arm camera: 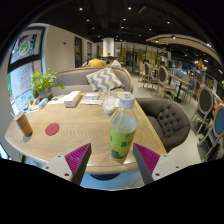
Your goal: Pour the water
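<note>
Gripper (112, 160) seen nearest, its two pink-padded fingers (76, 157) spread wide, nothing grasped. A green-tinted bottle (123, 130) with a white cap is found upright between the fingers and just ahead of them, gaps left on both sides, standing near the near edge of the wooden desk (75, 125). A clear glass (109, 104) is noted behind the bottle, toward the desk's middle. A red coaster (52, 129) lies left of centre; a tan cylinder (24, 123) stands by the left edge. Books (72, 98) are stacked at the far edge. A grey chair (170, 118) sits off the right edge.
</note>
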`<state>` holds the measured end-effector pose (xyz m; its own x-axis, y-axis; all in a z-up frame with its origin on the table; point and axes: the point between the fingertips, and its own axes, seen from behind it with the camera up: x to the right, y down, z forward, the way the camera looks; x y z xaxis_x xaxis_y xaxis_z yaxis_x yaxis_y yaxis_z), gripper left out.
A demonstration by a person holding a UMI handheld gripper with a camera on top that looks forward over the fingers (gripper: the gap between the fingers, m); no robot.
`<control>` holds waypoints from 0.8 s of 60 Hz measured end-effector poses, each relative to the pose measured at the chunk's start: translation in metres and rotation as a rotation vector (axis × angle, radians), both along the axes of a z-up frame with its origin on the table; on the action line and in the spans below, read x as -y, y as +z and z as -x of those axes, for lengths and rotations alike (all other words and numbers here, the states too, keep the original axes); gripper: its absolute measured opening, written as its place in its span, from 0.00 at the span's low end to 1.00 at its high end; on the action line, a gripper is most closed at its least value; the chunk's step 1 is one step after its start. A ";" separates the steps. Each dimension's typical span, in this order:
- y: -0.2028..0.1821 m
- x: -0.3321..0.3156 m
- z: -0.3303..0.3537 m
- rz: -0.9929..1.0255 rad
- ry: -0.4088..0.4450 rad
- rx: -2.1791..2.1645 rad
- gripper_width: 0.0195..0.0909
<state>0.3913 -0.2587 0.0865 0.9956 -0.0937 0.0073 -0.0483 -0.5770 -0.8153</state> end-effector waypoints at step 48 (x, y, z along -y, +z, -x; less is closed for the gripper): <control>-0.025 -0.082 -0.025 -0.058 -0.010 0.113 0.29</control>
